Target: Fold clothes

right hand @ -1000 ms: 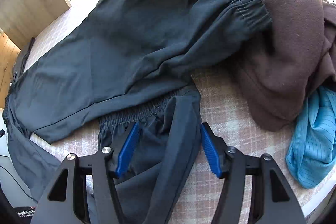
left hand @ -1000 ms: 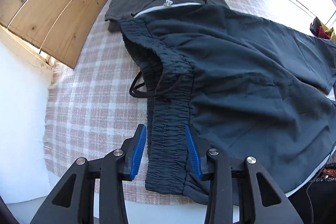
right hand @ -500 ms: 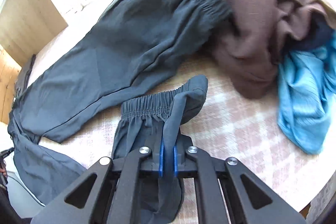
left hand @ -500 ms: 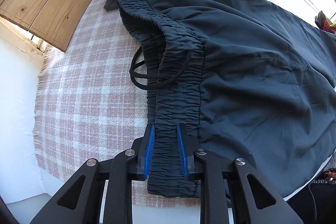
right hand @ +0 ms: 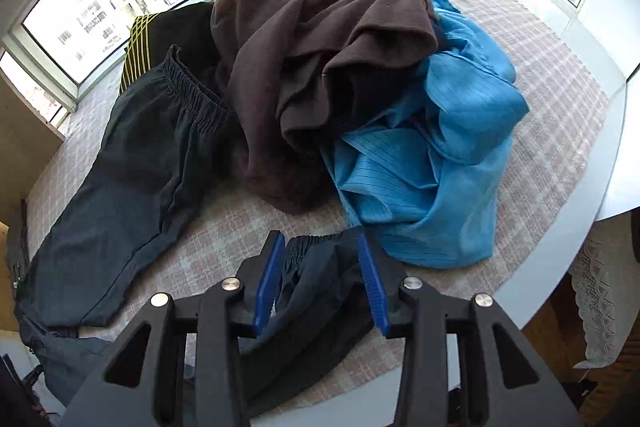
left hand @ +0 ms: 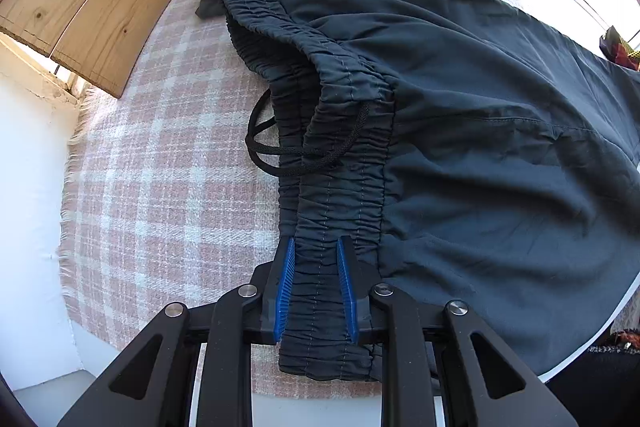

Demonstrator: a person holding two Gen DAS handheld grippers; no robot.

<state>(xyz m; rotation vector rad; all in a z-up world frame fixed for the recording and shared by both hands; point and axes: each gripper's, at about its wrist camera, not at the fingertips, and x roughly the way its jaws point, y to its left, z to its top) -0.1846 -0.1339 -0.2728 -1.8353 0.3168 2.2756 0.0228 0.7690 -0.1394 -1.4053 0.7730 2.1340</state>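
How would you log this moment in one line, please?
left gripper: shut on waistband | right gripper: open around cuff | trousers: unfolded

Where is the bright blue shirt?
In the right wrist view, the bright blue shirt lies crumpled on the checked tablecloth, right of centre, tucked against the brown fleece.

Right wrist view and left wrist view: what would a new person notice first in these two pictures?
In the left wrist view, the left gripper is clamped on the gathered waistband of the dark trousers, which spread across the checked cloth. In the right wrist view, the eye goes to the brown fleece heaped against the bright blue garment in the middle, with the right gripper open around a trouser cuff.
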